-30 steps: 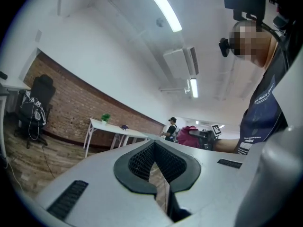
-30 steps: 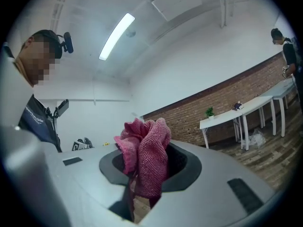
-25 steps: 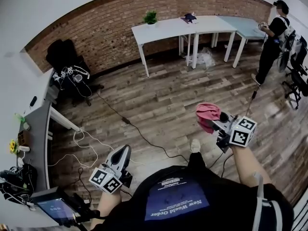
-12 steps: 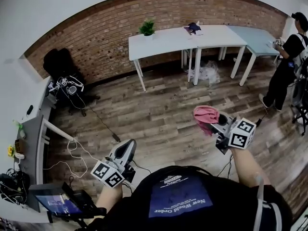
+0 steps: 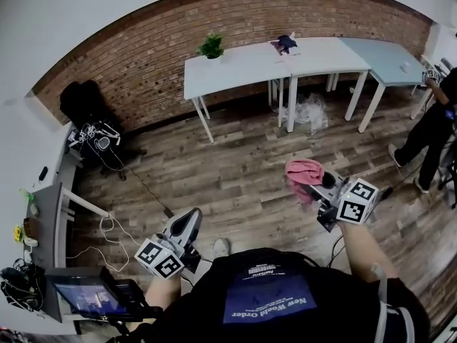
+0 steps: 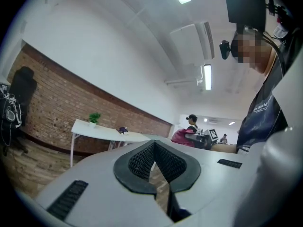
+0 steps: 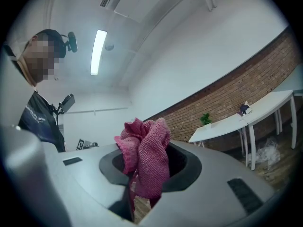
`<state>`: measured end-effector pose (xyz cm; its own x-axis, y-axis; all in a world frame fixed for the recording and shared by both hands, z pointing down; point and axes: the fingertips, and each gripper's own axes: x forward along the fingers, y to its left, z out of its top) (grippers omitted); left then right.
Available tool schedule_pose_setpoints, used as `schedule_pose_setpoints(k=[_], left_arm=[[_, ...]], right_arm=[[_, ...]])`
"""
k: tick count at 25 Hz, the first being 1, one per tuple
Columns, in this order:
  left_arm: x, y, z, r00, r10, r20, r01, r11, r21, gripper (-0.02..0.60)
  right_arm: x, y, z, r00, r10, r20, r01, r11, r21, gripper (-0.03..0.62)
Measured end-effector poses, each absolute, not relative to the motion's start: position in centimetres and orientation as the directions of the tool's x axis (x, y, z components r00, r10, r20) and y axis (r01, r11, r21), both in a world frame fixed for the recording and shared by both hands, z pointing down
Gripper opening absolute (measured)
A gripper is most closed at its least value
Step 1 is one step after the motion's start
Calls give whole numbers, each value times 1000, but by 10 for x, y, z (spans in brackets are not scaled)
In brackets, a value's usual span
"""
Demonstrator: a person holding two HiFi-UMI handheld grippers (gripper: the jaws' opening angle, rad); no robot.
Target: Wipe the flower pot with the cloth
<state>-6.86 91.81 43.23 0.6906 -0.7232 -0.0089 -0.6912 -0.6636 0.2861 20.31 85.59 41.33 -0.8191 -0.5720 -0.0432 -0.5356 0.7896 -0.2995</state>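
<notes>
With the right gripper (image 5: 315,185) pinching the cloth (image 5: 303,171) and the left gripper (image 5: 188,219) pressed together empty, the person should grip firmly while approaching the far flower pot (image 5: 211,47).

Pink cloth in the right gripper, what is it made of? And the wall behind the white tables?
The pink cloth looks like soft woven or knitted fabric with a matte finish: a bumpy, grainy weave and floppy folds show. The wall looks like rough red-brown brick: rows of small blocks with paler joints between them.
</notes>
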Motion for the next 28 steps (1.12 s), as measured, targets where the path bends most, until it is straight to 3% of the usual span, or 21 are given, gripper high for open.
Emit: schedule_pose_setpoints(k=[9,18,28], left_arm=[[-90,807,436,759,-647,-72,-608,-743,279,2],[-170,682,434,811,-580,-74,-542,-793,279,1],[-186,590,442,781,-623,-52,-584,-757,294,2]], right_arm=[[175,772,413,-779,-627,-20,-603,757,-253,103],[93,658,388,-725,-687,-58,-654,711,-259,103],[80,558,405,-752,-659,-1,-630,720,-291,103]])
